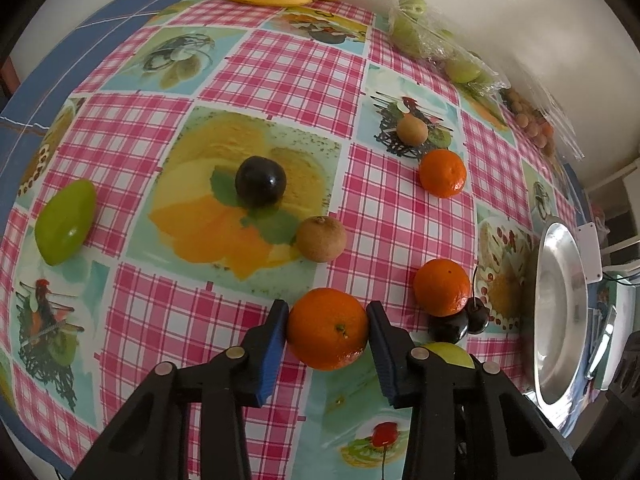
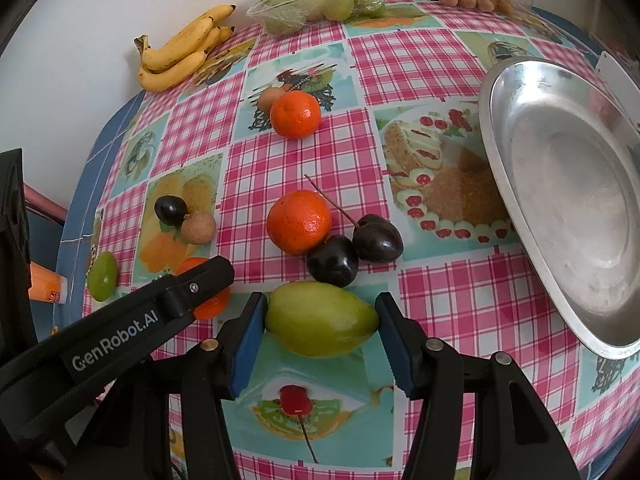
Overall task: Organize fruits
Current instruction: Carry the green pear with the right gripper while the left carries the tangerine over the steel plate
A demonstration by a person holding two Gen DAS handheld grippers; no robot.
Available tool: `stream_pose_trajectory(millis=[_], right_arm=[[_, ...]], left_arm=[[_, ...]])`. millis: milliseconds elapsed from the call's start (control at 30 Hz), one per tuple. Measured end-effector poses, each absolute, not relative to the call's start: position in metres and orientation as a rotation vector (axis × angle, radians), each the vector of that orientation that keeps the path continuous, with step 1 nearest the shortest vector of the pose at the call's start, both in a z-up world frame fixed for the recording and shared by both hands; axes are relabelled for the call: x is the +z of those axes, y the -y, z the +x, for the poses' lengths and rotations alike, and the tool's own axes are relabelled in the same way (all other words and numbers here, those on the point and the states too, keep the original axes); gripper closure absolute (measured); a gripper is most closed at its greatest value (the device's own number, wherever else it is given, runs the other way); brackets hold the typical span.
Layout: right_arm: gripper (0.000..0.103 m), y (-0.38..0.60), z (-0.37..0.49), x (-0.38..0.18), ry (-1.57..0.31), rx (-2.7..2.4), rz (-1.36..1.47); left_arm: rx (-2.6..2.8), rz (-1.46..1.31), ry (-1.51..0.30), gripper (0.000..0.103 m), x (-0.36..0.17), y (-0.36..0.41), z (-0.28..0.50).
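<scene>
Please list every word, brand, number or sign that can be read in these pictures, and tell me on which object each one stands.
"GenRobot.AI": white letters on the arm of the left hand-held gripper, in the right wrist view.
Print on the orange packet at the table's left edge: too small and cut off to read.
No other readable text.

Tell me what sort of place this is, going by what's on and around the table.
Most likely a home kitchen or dining corner: a wipe-clean checked tablecloth printed with food pictures, a table pushed against a plain wall, bananas and packaged fruit lying loose, and a metal serving dish.
</scene>
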State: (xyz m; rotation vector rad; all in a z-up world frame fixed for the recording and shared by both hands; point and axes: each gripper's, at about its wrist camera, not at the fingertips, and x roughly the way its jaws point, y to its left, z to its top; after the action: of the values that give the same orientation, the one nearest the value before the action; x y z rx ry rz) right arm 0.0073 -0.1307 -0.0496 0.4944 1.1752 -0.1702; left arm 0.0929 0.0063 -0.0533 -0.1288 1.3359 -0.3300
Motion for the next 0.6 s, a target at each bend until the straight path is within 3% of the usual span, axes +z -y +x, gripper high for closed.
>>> stream_pose_trajectory(millis=[600], right_arm=[[0.046,0.133,-0.006,-0.014,-1.101,-0.171,0.514]], left_arm=[[-0.349,-0.156,-1.247,0.061,-0.002,-0.017,0.074]])
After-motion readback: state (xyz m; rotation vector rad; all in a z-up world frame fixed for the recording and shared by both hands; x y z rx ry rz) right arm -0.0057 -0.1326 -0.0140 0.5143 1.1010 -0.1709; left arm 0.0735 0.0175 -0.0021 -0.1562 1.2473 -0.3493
